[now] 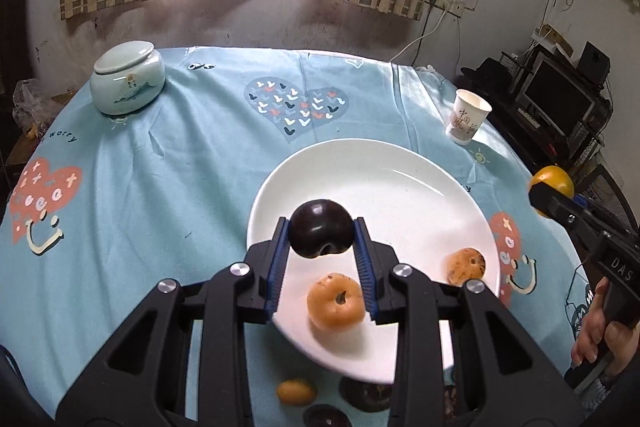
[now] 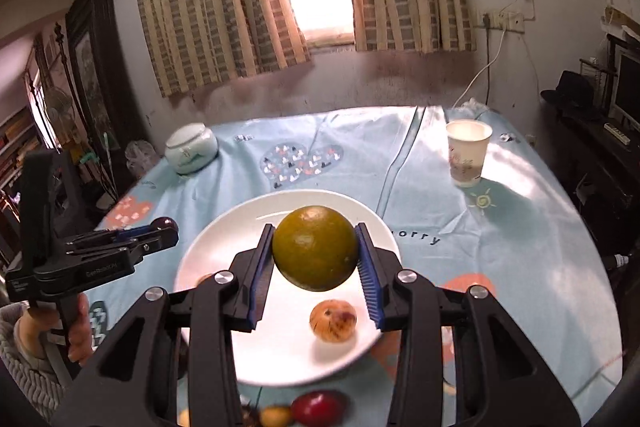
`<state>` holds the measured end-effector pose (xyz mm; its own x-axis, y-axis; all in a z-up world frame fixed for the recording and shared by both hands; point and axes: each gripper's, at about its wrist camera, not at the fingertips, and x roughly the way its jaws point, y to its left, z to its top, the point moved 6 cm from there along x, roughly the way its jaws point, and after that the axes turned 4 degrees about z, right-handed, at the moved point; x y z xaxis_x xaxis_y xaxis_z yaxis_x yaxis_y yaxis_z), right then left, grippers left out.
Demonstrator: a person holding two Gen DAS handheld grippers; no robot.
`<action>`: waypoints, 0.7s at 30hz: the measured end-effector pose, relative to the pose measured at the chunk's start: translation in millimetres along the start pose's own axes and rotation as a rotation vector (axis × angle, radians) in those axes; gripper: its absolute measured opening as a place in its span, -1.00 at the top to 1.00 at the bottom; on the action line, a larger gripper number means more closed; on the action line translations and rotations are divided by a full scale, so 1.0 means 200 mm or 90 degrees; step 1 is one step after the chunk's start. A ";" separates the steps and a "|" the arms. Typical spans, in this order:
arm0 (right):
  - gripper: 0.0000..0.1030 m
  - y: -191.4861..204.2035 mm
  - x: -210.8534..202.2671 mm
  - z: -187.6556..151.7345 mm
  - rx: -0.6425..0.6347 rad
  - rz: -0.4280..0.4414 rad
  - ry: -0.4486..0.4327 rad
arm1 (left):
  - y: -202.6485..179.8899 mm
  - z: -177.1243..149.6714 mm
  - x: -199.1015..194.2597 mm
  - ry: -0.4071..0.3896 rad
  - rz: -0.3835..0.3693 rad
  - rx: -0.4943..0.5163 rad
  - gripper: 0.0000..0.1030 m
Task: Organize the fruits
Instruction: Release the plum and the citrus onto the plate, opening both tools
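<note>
My left gripper (image 1: 321,235) is shut on a dark plum (image 1: 321,233) and holds it above the near left part of the white plate (image 1: 400,171). Two small orange-brown fruits (image 1: 336,301) (image 1: 466,265) lie on the plate. My right gripper (image 2: 316,259) is shut on a green-yellow orange (image 2: 315,249) and holds it above the same plate (image 2: 224,239), over one orange-brown fruit (image 2: 333,320). The right gripper also shows at the right edge of the left wrist view (image 1: 550,193), and the left gripper at the left of the right wrist view (image 2: 166,227).
Loose fruits lie on the blue tablecloth at the near edge: a small yellow one (image 1: 296,391), dark ones (image 1: 366,393), a red one (image 2: 318,407). A lidded ceramic jar (image 1: 127,83) stands far left, a paper cup (image 1: 467,117) far right.
</note>
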<state>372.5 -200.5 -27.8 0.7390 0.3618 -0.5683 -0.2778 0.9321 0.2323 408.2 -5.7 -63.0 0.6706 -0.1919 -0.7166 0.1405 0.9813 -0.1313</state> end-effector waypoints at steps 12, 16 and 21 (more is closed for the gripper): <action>0.23 -0.05 0.40 -0.15 -0.023 0.000 0.144 | -0.03 -0.09 0.31 0.083 0.012 0.037 0.35; -0.01 -0.07 0.41 -0.16 -0.027 -0.020 0.151 | -0.04 -0.10 0.32 0.077 0.018 0.044 -0.04; -0.36 -0.07 0.34 -0.11 -0.030 -0.030 0.110 | -0.05 -0.07 0.28 0.061 0.030 0.049 -0.16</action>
<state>413.5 -187.8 -86.8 0.6360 0.3116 -0.7060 -0.2776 0.9460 0.1675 433.2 -25.6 -111.8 0.6056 -0.1404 -0.7833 0.1690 0.9846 -0.0459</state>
